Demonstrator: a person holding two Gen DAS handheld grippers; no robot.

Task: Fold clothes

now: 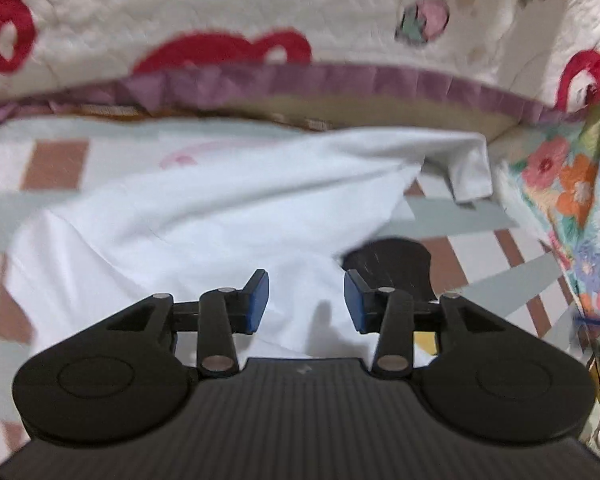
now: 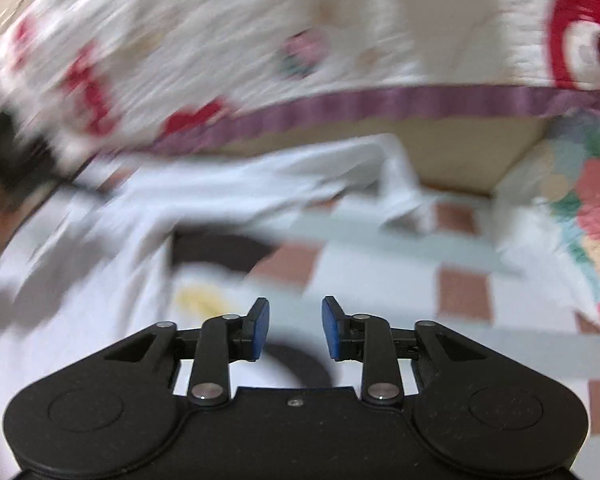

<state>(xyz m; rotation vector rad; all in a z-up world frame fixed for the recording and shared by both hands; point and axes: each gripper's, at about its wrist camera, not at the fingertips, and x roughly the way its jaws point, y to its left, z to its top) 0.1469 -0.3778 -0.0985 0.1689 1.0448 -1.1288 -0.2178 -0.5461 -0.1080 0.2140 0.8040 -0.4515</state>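
On the checked sheet [image 1: 56,168], the white garment [image 1: 204,216] lies rumpled, long axis unclear.

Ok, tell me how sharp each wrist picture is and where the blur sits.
Left wrist view: mild blur; the white cloth garment and purple quilt border read soft, the left hand-held gripper is crisp. Right wrist view: heavy motion smear on its left side, the garment streaked; the right hand-held gripper stays sharp. Both bend straight edges.

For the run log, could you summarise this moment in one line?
left gripper: open, above white garment | right gripper: open, empty | garment: unfolded on checked sheet
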